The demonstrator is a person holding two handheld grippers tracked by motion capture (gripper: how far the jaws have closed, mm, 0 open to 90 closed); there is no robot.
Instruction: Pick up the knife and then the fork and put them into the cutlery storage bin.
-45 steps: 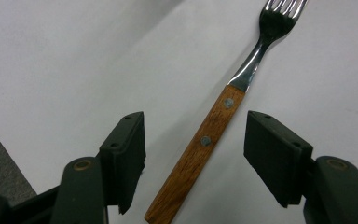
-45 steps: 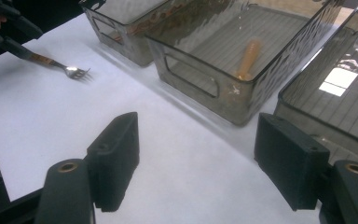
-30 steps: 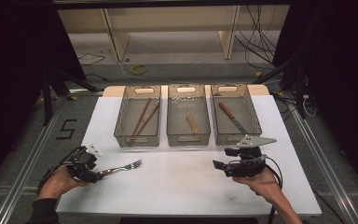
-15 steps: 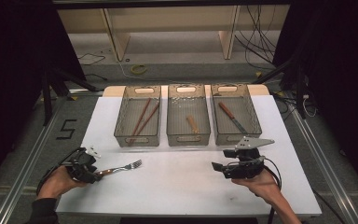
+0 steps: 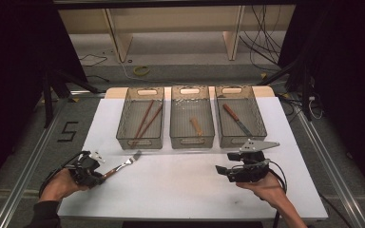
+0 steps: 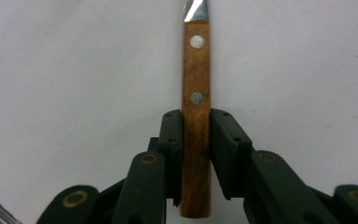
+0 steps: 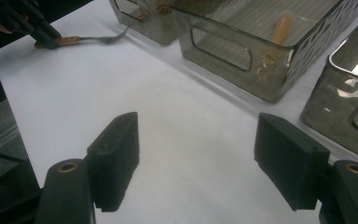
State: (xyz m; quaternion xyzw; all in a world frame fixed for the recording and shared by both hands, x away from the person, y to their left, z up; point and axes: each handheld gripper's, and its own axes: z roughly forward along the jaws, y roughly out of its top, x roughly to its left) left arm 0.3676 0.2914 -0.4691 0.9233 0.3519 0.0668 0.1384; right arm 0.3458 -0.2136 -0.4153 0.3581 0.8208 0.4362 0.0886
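Fork [image 5: 123, 166] with wooden handle lying on the white table [image 5: 180, 190], near the front left corner, tines aimed toward the left bin [image 5: 140, 118]. Handle [image 6: 196, 121] clamped between the pads of the left tool [image 5: 89, 172], jaws having just been closing, both pads now against the wood on either side, as seen in the left gripper view; two metal rivets and the start of the steel neck beyond the pads. Held low by the left hand [image 5: 59, 184], close to the table's front edge.

Well apart to the right, right tool [image 5: 224, 172] hovering above bare table, jaws spread wide with nothing between, grey three-cornered plate on top, held by the right hand [image 5: 266, 187].

Farther back, three clear bins in a row, side by side: left bin with two long brown sticks [image 5: 145, 121] lying at a slant; middle bin [image 5: 192, 118] with one short pale wooden piece [image 5: 196, 125]; right bin [image 5: 240, 116] with a knife [image 5: 236, 119], wooden handle toward the back. Beyond the table, shelving and loose cables on the floor.
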